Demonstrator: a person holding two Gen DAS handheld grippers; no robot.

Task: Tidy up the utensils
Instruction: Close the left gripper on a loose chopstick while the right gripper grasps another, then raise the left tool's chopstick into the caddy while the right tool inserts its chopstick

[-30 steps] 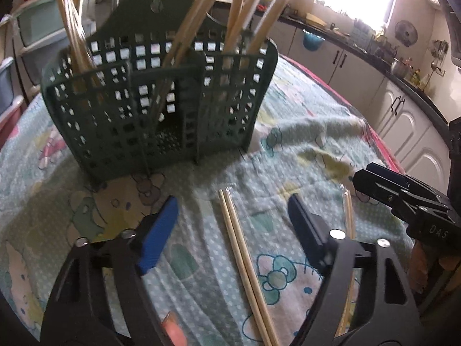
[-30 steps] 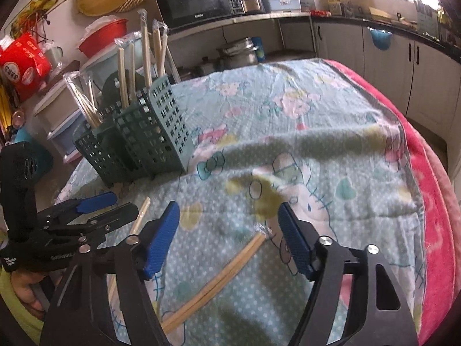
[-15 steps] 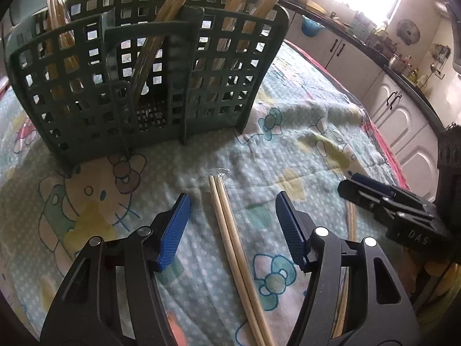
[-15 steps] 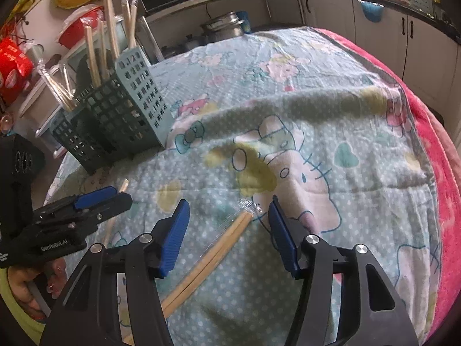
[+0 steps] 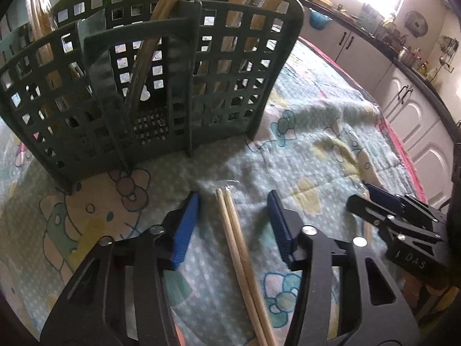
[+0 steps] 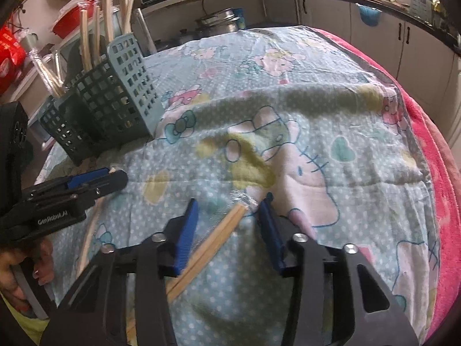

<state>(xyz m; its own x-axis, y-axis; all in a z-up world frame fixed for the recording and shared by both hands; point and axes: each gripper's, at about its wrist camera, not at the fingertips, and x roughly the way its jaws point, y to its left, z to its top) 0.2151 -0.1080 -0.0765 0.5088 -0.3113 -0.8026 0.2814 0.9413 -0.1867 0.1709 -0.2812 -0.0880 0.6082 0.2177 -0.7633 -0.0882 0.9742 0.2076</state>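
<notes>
The left gripper (image 5: 233,225) is open, its blue-padded fingers (image 5: 184,230) straddling a pair of wooden chopsticks (image 5: 242,262) that lies flat on the cartoon-print tablecloth (image 5: 317,132); neither pad touches the sticks. The chopstick tips point toward the dark green perforated utensil basket (image 5: 230,86), which stands upright on the cloth just beyond them. The basket is divided into compartments, and several chopsticks stand in them, leaning at angles. The right gripper (image 6: 229,225) is also open. A second chopstick pair (image 6: 213,242), sealed in a clear plastic sleeve, lies diagonally between its fingers, with its near end passing under the left-hand pad (image 6: 184,236); whether the pad touches it cannot be determined. Seen from the right wrist, the two grippers work side by side, and the basket stands beyond the left gripper. Kitchen cabinets (image 6: 374,20) line the background.
</notes>
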